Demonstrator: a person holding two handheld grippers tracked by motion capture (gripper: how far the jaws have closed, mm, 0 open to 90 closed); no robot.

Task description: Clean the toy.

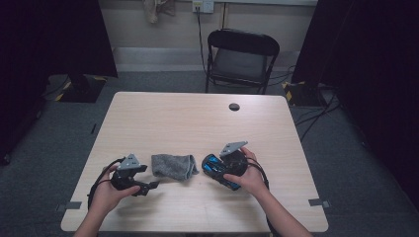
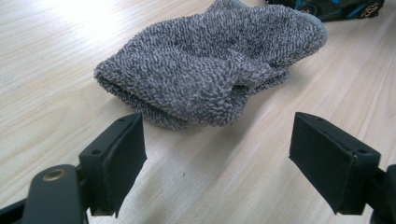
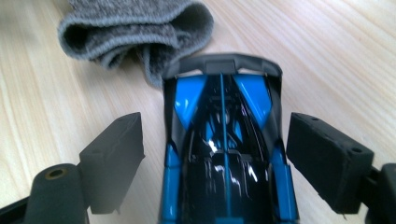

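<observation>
A folded grey knitted cloth [image 1: 173,166] lies on the light wooden table [image 1: 197,118] near its front edge. My left gripper [image 1: 148,187] rests just left of it, and in the left gripper view its jaws [image 2: 217,154] stand open with the cloth [image 2: 210,60] a short way ahead of them. A blue and black toy car [image 1: 228,183] sits right of the cloth. My right gripper [image 1: 213,165] is over it. In the right gripper view the open jaws [image 3: 215,154] straddle the car [image 3: 222,140] with a gap at each side, and the cloth [image 3: 130,28] lies just beyond it.
A black folding chair [image 1: 242,57] stands behind the table's far edge. A round cable hole [image 1: 234,106] sits in the tabletop at the far right. Dark curtains hang at both sides, and cables run across the floor on the right.
</observation>
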